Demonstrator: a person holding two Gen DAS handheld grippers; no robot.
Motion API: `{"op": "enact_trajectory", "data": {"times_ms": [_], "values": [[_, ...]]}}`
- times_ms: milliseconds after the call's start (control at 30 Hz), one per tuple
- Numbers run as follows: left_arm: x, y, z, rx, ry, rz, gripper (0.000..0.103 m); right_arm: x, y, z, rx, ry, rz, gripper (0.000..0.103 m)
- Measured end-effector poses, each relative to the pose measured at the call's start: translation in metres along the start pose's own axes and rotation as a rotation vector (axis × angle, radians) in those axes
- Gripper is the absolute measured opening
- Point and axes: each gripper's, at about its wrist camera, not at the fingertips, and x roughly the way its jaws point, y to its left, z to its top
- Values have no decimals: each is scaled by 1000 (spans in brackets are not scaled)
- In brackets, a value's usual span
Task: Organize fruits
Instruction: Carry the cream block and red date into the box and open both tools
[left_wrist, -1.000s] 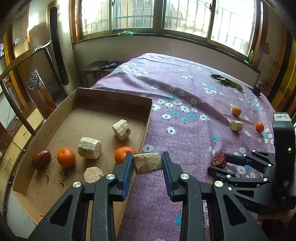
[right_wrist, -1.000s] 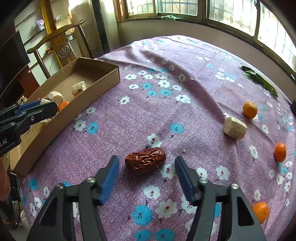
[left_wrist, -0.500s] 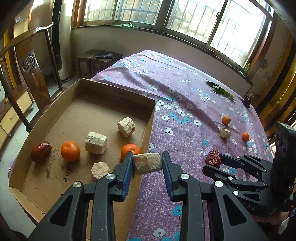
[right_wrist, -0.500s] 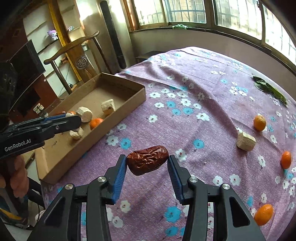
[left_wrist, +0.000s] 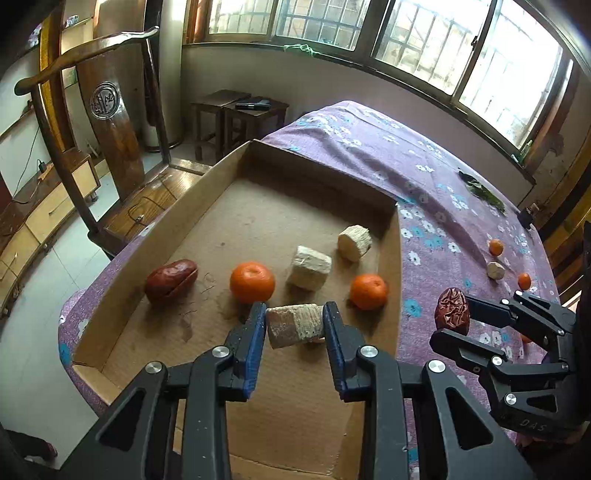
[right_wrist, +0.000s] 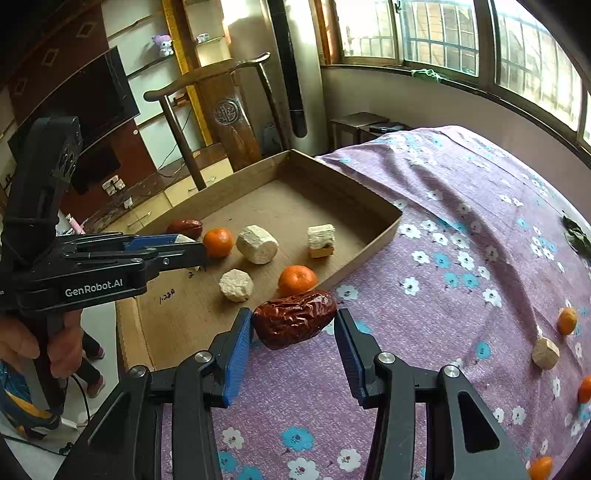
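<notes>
**Both tongs loaded over the box**

The left gripper (left_wrist: 294, 324) is clamping a pale chunk (left_wrist: 294, 325) above the cardboard box (left_wrist: 122, 266); the right gripper (right_wrist: 294, 326) is pinching a wrinkled date (right_wrist: 294, 318) just beside the box's near rim, oranges (right_wrist: 297, 279) lying beyond.

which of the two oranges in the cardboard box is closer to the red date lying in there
The left orange, beside the red date; the other orange sits by the cardboard box's right wall.

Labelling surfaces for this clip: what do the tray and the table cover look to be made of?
The tray looks like plain brown cardboard, matte: scuffed floor, raw folded walls, pen marks. The table cover looks like woven fabric, matte purple with printed white and blue flowers; it creases and drapes over the edge.
</notes>
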Motion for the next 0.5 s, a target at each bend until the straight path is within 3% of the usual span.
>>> {"op": "enact_trajectory", "data": {"times_ms": [267,500], "values": [[7,10,-18,57,-7,118,30,37,29,11,-77,68,26,50],[15,12,-22,82,-15,176,30,62,46,12,-138,129,16,50]]}}
